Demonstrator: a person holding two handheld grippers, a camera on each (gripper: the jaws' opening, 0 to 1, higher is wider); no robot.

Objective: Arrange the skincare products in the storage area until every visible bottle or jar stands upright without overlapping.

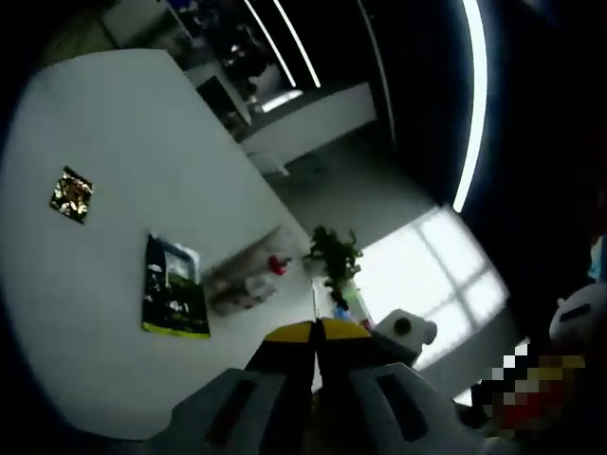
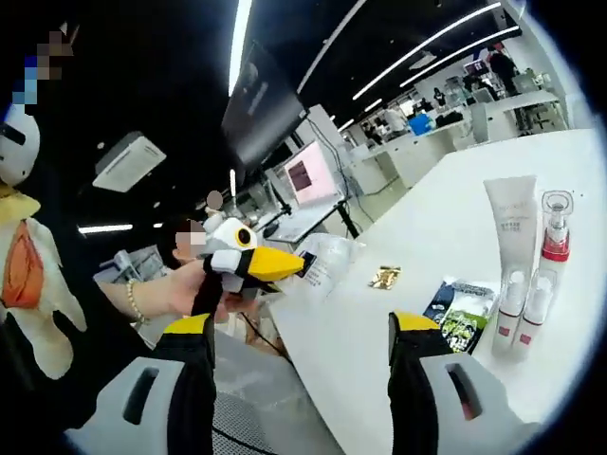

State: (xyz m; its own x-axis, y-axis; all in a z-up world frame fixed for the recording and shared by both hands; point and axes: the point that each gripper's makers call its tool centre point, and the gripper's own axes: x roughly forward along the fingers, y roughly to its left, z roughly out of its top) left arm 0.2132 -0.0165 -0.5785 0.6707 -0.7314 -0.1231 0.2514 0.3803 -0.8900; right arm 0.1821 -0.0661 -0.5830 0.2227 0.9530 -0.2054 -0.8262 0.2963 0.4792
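Note:
In the right gripper view, a white tube (image 2: 512, 213), a clear bottle with a red band (image 2: 553, 232) and two small white pump bottles (image 2: 524, 305) stand upright together on the white table (image 2: 446, 218). A clear bottle (image 2: 327, 261) stands at the table's edge, just past the tip of my left gripper (image 2: 285, 263), which a hand holds with its yellow jaws together. My right gripper (image 2: 302, 332) is open and holds nothing, short of the table. In the left gripper view, my left gripper (image 1: 316, 332) is shut, and the blurred bottles (image 1: 247, 277) lie beyond it.
A dark green sachet (image 2: 460, 308) (image 1: 174, 287) and a gold foil packet (image 2: 384, 277) (image 1: 71, 194) lie flat on the table. A potted plant (image 1: 332, 254) stands past the table's edge. A plush toy (image 2: 24, 237) hangs at the left. Benches and screens fill the room behind.

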